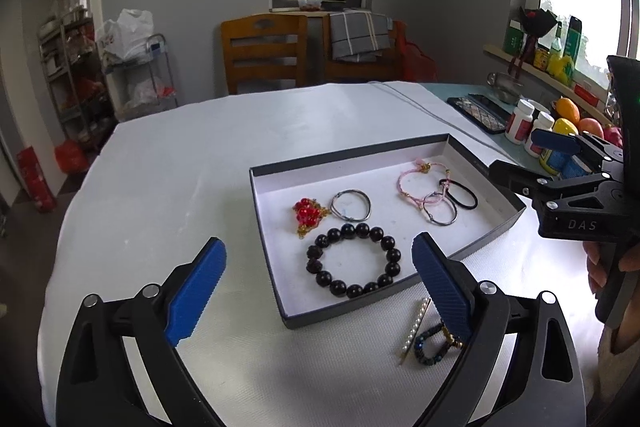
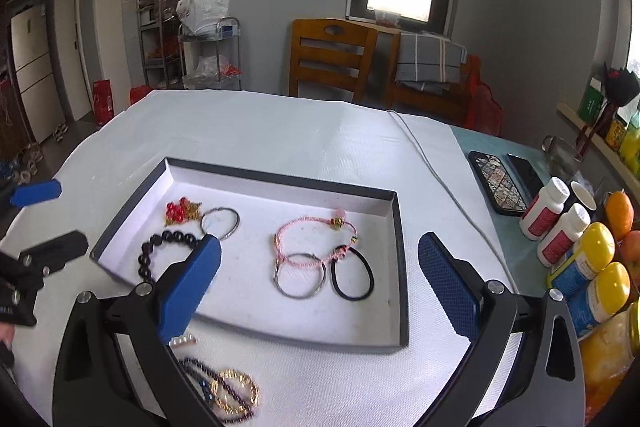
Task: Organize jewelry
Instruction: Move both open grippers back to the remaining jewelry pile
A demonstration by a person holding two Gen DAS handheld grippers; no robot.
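A shallow grey box (image 1: 348, 151) (image 2: 403, 267) lies on the white table. It holds a dark bead bracelet (image 1: 320, 277) (image 2: 144, 259), a red and gold piece (image 1: 306, 213) (image 2: 180, 211), silver rings (image 1: 351, 205) (image 2: 298, 275), a pink cord bracelet (image 1: 416, 187) (image 2: 308, 241) and a black hair tie (image 1: 460, 193) (image 2: 352, 273). A pearl clip (image 1: 412, 327) (image 2: 183, 341) and a blue and gold bead bracelet (image 1: 430, 345) (image 2: 232, 391) lie on the table in front of the box. My left gripper (image 1: 316, 287) is open and empty above the box's near edge. My right gripper (image 2: 320, 287) is open and empty over the box.
Phones (image 2: 498, 183), pill bottles (image 2: 546, 209), yellow-capped jars (image 2: 584, 255) and fruit (image 1: 568, 109) crowd the table's right side. A grey cable (image 2: 432, 167) runs across the cloth. Wooden chairs (image 1: 264, 53) stand behind the table.
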